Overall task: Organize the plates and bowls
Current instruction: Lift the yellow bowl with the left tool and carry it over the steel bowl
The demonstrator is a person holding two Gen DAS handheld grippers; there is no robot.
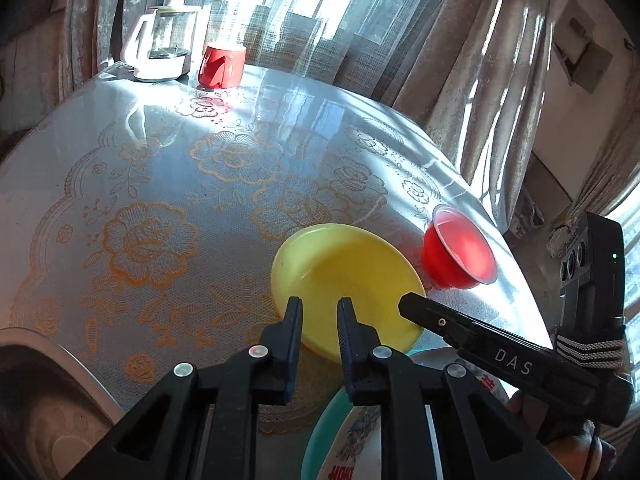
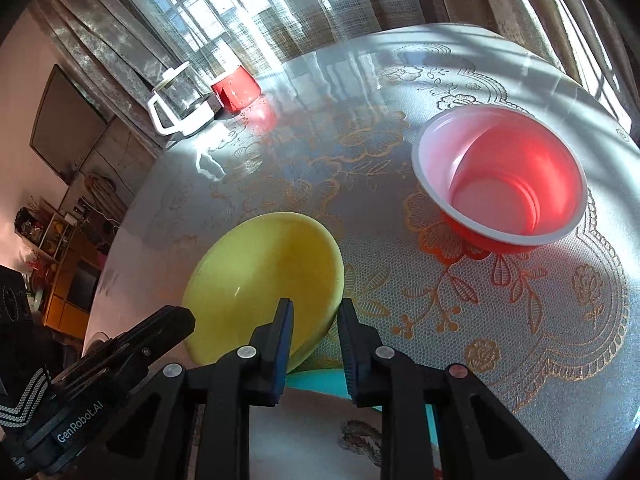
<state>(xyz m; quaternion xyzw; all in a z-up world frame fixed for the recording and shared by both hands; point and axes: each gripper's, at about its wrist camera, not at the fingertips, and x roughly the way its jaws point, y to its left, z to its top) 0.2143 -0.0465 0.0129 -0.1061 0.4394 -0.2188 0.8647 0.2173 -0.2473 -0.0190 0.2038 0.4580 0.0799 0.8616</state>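
Note:
A yellow plate [image 1: 348,264] [image 2: 264,272] is tilted above the near part of the round table, with its near edge raised over a teal plate [image 2: 316,382]. My left gripper [image 1: 320,308] is shut on its near rim, which runs between the fingers. My right gripper [image 2: 316,308] is shut on the rim at the plate's right side; in the left wrist view its tip [image 1: 406,306] lies on that rim. A red bowl [image 1: 460,252] [image 2: 500,172] with a white inside stands upright to the right, apart from both grippers.
A white dish with a printed pattern [image 2: 320,440] lies on the teal plate below the grippers. At the far edge of the table [image 1: 160,160] stand a glass kettle [image 1: 160,44] and a red mug [image 1: 222,66]. Curtains hang behind.

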